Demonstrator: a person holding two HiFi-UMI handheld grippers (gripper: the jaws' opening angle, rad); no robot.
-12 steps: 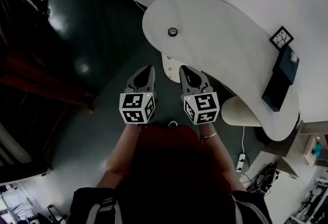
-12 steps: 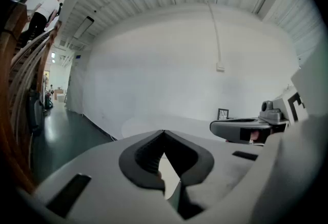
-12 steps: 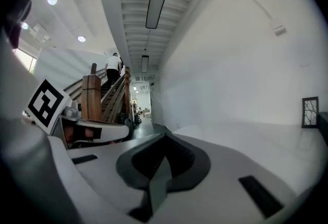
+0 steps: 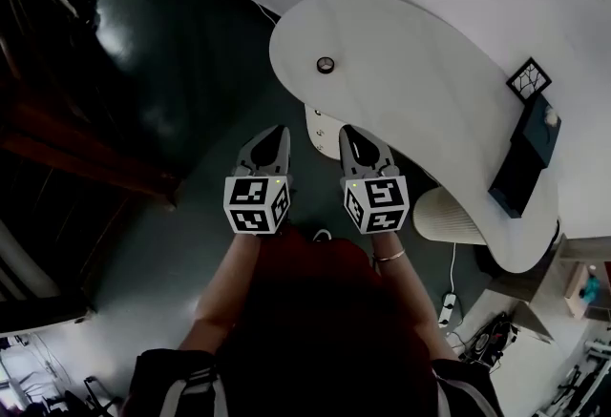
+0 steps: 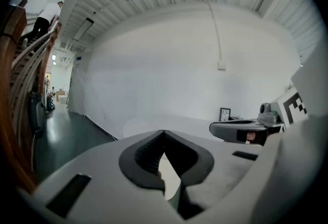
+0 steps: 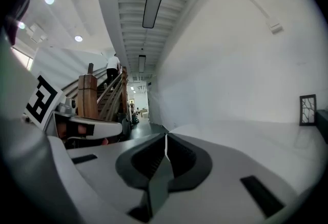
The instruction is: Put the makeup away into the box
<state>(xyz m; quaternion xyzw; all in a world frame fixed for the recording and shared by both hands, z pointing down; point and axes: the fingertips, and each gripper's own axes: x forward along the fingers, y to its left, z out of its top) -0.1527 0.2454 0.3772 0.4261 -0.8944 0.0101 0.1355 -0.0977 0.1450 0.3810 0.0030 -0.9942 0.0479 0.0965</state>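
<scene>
A: Makeup [image 4: 326, 65], look and place?
B: Small, round, dark, ring-like with a paler centre; too small to tell what kind. Alone on the white desk [image 4: 410, 91], toward its left rounded end.
A: Box [image 4: 520, 162]?
B: Dark blue, oblong, at the desk's opposite end, just beside a black-framed picture [image 4: 527, 78]. Well apart from the makeup.
A: Left gripper [image 4: 279, 131]?
B: Jaws together, nothing between them. Held off the desk's near edge, above the dark green floor [image 4: 172, 52].
A: Right gripper [image 4: 346, 131]?
B: Closed and empty as well. Side by side with the left gripper, tip close to the desk's near edge. No contact with makeup or box on either side.
</scene>
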